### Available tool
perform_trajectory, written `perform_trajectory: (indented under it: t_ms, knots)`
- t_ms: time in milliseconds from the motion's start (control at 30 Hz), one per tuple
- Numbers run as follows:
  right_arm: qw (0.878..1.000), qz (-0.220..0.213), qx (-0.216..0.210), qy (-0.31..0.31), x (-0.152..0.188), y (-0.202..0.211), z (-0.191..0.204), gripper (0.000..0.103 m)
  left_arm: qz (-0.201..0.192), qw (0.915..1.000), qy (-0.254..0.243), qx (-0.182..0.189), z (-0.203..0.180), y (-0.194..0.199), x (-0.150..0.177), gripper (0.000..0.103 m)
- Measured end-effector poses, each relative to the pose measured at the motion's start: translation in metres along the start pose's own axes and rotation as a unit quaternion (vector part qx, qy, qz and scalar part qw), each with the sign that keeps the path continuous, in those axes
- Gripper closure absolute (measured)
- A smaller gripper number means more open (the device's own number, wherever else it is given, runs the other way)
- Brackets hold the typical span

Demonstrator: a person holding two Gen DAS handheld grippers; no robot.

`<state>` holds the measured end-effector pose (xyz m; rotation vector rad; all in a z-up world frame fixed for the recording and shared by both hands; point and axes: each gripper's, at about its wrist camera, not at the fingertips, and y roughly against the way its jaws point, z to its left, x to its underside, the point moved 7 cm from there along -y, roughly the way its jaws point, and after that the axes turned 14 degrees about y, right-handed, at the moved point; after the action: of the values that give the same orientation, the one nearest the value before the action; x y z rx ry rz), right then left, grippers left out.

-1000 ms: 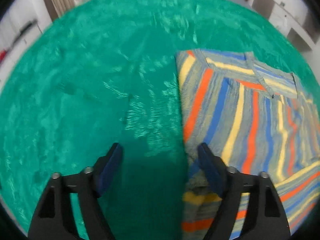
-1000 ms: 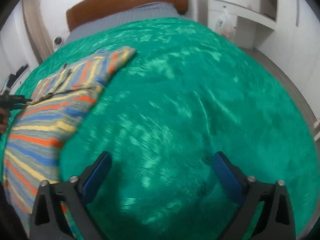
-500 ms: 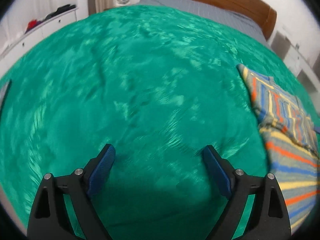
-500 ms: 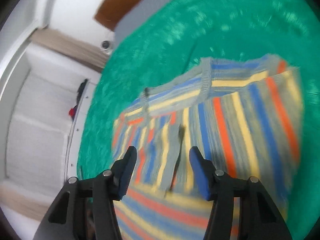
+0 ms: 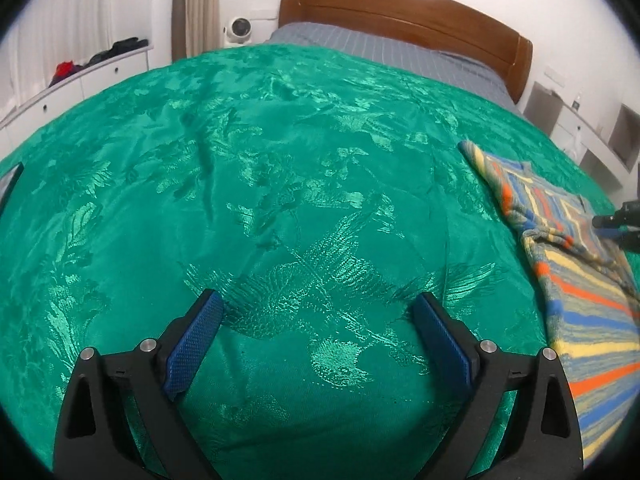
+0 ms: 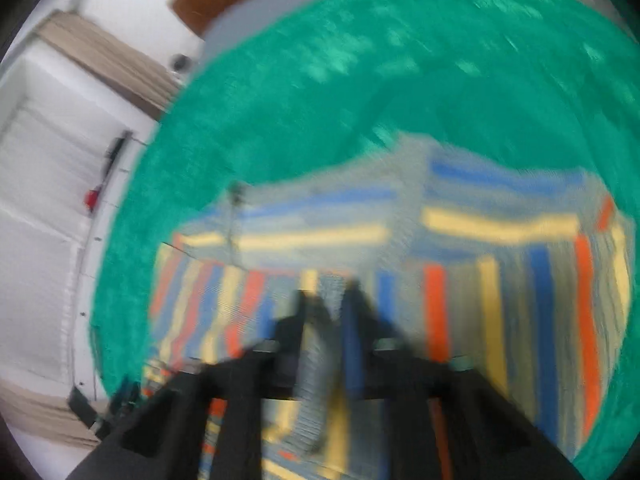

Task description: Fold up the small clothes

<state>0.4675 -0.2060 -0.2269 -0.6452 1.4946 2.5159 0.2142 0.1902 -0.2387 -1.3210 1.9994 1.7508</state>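
Note:
A small striped knit garment (image 5: 568, 280) in orange, blue, yellow and grey lies on the green bedspread (image 5: 280, 200), at the right edge of the left wrist view. My left gripper (image 5: 316, 336) is open and empty over bare bedspread, left of the garment. In the blurred right wrist view, my right gripper (image 6: 326, 312) is shut on a grey fold of the striped garment (image 6: 460, 240) near its middle. The right gripper's tip also shows in the left wrist view (image 5: 616, 224), resting on the garment.
A brown wooden headboard (image 5: 400, 8) and grey sheet (image 5: 380, 48) lie at the far end of the bed. White drawers (image 5: 80, 76) with clothes on top stand at the left. White shelves (image 5: 592, 128) stand at the right.
My right gripper swung from bare bedspread onto the garment and closed on a fold of it. My left gripper moved left off the garment's edge and stays open.

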Motion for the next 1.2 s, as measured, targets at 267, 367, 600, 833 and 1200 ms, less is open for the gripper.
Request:
perform_trajectory:
  t_ms: [267,367,600,833,1200]
  knots:
    - [0.993,-0.051,-0.104,-0.024,0.032,0.049,0.031,0.065,-0.005,1.0,-0.002,-0.001,0.001,0.0,0.002,0.006]
    - [0.992,-0.002,-0.126,-0.001,0.041,0.024,0.048,0.065,-0.004,1.0,-0.002,-0.001,0.001,0.0,0.002,0.006]
    - [0.998,0.033,-0.039,0.034,0.068,0.05,0.041,0.073,0.012,0.9998,-0.014,-0.007,-0.001,0.0,0.005,0.004]
    - [0.984,-0.082,0.124,0.102,0.148,0.171,-0.01,0.032,0.042,0.9987,-0.024,0.017,-0.005,0.044,0.031,0.004]
    - [0.962,-0.112,0.246,0.03,0.252,0.177,-0.099,0.022,0.053,0.9982,-0.028,-0.004,0.002,0.04,0.051,0.001]
